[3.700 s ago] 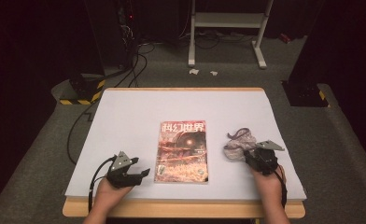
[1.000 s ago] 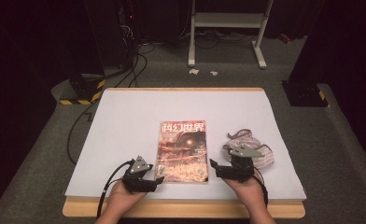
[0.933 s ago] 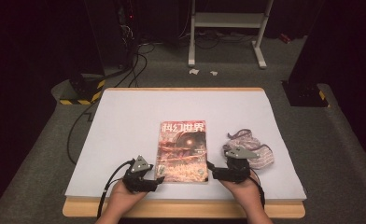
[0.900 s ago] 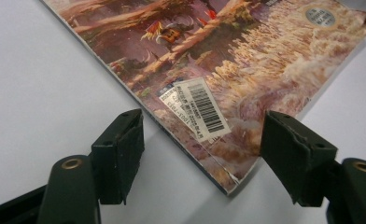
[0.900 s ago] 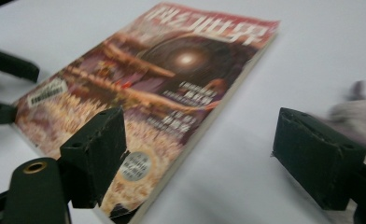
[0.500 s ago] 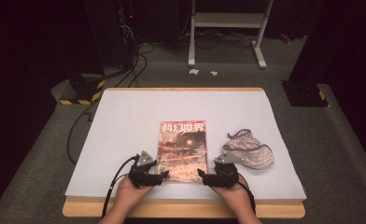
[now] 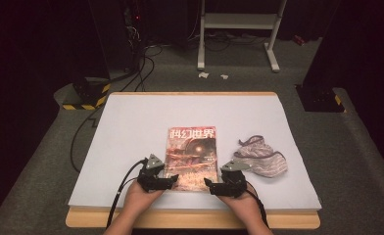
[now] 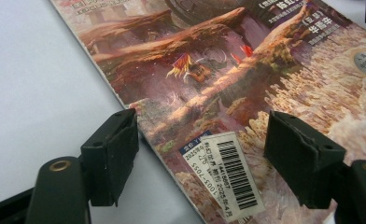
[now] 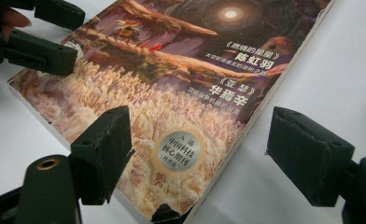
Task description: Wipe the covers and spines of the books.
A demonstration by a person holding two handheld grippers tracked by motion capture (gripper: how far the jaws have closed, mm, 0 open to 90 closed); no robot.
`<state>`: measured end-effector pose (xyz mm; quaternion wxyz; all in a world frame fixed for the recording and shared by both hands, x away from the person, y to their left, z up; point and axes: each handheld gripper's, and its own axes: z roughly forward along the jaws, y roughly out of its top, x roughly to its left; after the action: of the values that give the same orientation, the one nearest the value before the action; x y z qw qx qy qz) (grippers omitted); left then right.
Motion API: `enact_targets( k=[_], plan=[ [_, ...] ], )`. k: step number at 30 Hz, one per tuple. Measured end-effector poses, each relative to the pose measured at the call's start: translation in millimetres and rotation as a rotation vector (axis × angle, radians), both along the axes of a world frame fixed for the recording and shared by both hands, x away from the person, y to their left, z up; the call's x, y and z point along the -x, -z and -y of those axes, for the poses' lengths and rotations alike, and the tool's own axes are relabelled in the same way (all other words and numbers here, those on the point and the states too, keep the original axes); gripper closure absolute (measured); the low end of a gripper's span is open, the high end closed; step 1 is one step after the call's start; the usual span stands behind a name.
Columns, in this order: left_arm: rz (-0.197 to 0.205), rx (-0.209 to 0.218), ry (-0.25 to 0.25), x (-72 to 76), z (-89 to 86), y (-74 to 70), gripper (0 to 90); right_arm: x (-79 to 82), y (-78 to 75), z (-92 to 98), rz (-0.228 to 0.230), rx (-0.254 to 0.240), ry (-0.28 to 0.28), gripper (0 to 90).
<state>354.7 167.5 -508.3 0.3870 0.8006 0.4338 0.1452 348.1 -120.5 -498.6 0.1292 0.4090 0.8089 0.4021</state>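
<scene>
Magazine [image 7: 191, 157] lies flat and closed, cover up, a little toward six o'clock from the middle of the white table top [image 7: 131, 127], its long sides running from twelve to six. At three o'clock from it, well apart, sits a crumpled striped cloth [image 7: 260, 159]; no container stands on the table. Both forearms come in from six o'clock, palms down, each hand low over the table and turned inward toward the magazine's near corners. The left gripper [image 7: 169, 180] points toward three o'clock at the near left corner; in the left gripper view [image 8: 202, 154] its jaws stand released and have just been opening, one jaw over the white table, the other over the cover, with the spine edge and a barcode sticker [image 8: 230, 175] between them, pads not pressing. The right gripper [image 7: 210, 185] points toward nine o'clock at the near right corner; in the right gripper view [image 9: 200, 154] its jaws straddle that corner, released, having just been closing, not clamped on the pages.
</scene>
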Motion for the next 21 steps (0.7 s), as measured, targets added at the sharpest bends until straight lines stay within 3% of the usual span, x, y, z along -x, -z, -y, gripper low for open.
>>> enact_targets(
  k=[5,10,21],
  plan=[
    [-0.005,0.002,-0.01,0.8,2.5,-0.1,25.8,-0.7,2.1,-0.4,-0.012,0.019,-0.003,26.2],
    [-0.008,0.009,-0.012,1.0,2.4,0.0,25.8,-0.4,3.8,1.1,-0.008,0.033,0.023,38.1],
    [-0.003,-0.001,0.021,3.4,9.6,-0.1,25.2,-1.8,7.2,5.9,-0.027,0.025,0.062,38.3]
  ],
)
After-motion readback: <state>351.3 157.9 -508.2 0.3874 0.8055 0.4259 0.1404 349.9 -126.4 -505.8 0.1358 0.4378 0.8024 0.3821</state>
